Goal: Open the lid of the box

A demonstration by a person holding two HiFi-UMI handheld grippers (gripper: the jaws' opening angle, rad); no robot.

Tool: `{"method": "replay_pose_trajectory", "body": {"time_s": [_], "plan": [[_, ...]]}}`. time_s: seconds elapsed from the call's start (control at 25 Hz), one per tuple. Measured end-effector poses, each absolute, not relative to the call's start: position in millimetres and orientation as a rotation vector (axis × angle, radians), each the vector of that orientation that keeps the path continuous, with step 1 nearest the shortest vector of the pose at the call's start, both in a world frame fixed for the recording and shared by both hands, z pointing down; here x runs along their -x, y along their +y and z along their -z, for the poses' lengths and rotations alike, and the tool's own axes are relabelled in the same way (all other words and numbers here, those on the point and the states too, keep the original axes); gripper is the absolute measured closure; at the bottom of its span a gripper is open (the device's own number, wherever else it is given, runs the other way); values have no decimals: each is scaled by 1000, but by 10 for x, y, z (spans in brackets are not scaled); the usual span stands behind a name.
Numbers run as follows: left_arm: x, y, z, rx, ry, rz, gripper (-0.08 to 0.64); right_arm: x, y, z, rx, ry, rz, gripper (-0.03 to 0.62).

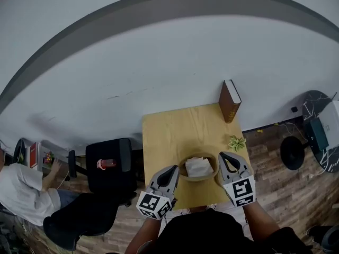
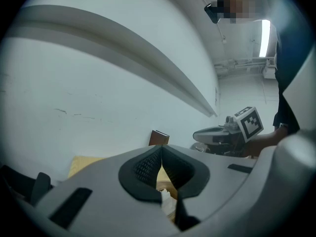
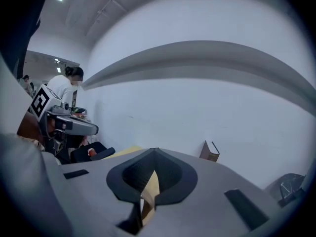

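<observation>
The round box [image 1: 198,179] sits at the near edge of the table [image 1: 175,131], at 6 o'clock, its top apparently open on crumpled white paper [image 1: 198,166]; we can pick out no lid. Our left gripper [image 1: 174,169] hovers at the box's 8 o'clock and our right gripper [image 1: 222,155] at its 3 o'clock, both with jaws closed together on nothing. If a lid is left to lift, we judge the jaws must part first, then take its rim squarely. A book [image 1: 229,100] stands at 1 o'clock. A small green plant [image 1: 237,142] just beyond the right gripper could be knocked.
</observation>
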State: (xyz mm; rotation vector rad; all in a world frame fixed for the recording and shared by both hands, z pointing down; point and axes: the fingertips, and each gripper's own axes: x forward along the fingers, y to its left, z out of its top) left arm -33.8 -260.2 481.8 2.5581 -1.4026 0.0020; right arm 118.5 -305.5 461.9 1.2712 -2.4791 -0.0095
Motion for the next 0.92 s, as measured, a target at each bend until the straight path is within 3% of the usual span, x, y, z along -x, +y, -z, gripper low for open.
{"method": "replay_pose_trajectory", "body": {"time_s": [0.92], "plan": [[325,-2569,-4804,-2563,-1378,4,541,-1354,-3037,-4697,-1357,-2450,-122,574]]}}
